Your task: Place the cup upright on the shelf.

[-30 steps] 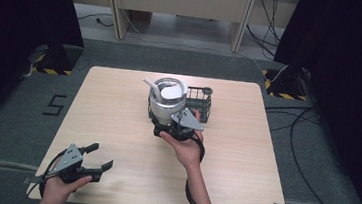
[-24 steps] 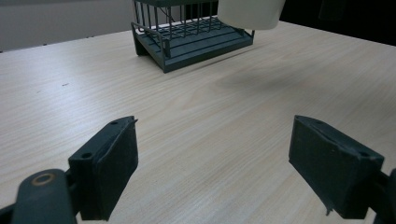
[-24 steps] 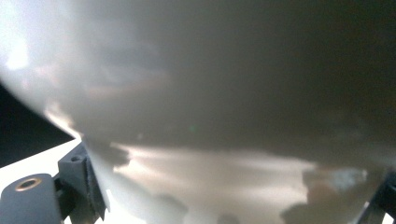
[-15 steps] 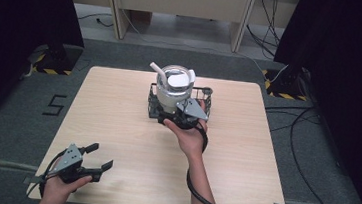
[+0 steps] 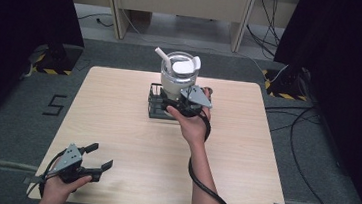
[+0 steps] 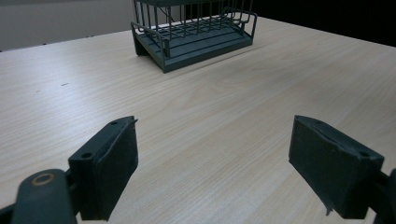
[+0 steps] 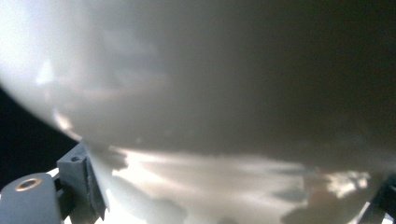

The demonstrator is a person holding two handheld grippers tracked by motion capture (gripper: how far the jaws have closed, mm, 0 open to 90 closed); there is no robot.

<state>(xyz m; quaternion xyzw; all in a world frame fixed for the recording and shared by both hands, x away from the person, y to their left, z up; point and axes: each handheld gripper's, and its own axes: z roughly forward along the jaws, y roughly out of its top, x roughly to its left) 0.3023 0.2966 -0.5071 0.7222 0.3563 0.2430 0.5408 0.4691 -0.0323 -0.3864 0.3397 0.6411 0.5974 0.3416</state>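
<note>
A pale jug with a white lid and a white spout hangs above a dark wire basket at the table's far middle. My right gripper is shut on the jug's lower body, held from the near side. In the right gripper view the jug's pale wall sits right against the camera, and my right gripper has a finger pressed on each side of it. The basket looks empty inside. My left gripper rests open at the near left corner, and its view shows nothing between the jaws of the left gripper.
The light wooden table carries just the basket. A black cable trails along the right forearm to the near edge. Dark curtains and floor cables surround the table, with wooden furniture legs behind it.
The right gripper has carried the jug up and away from me, from the basket's near left side to over it. The left gripper has stayed put.
</note>
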